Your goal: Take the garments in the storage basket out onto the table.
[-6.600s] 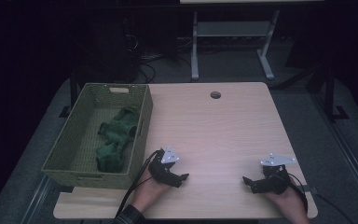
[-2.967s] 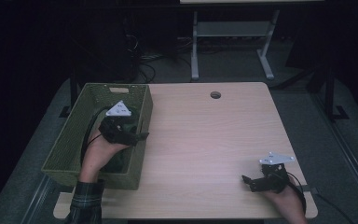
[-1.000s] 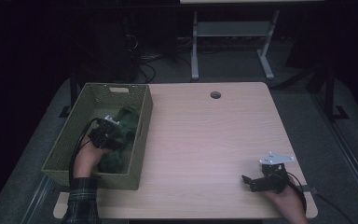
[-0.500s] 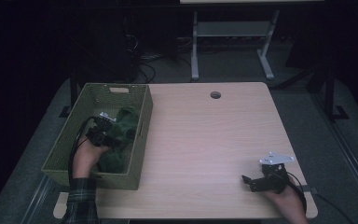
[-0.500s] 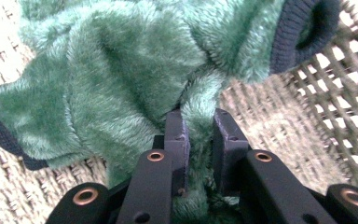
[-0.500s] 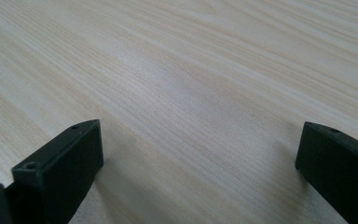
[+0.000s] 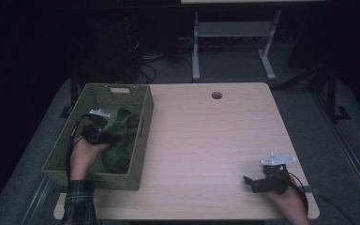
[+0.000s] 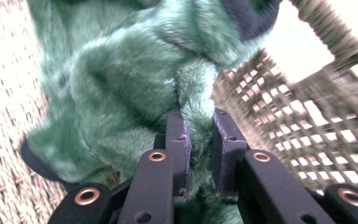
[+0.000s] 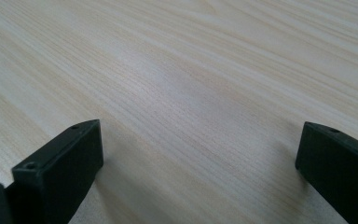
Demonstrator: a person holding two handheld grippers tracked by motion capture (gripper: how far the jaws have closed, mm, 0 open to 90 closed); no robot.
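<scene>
Left gripper (image 8: 196,126) — jaws just closed, pinching a fold of green plush fabric (image 8: 135,84) inside woven basket (image 7: 75,161). Right gripper (image 9: 200,154) — jaws wide, empty, over wooden table (image 7: 206,140).

No legible text, label, brand, number or sign found — not on the woven basket (image 7: 142,123), the green plush cloth (image 8: 135,70) or the wooden table (image 7: 215,136) — nothing readable.
</scene>
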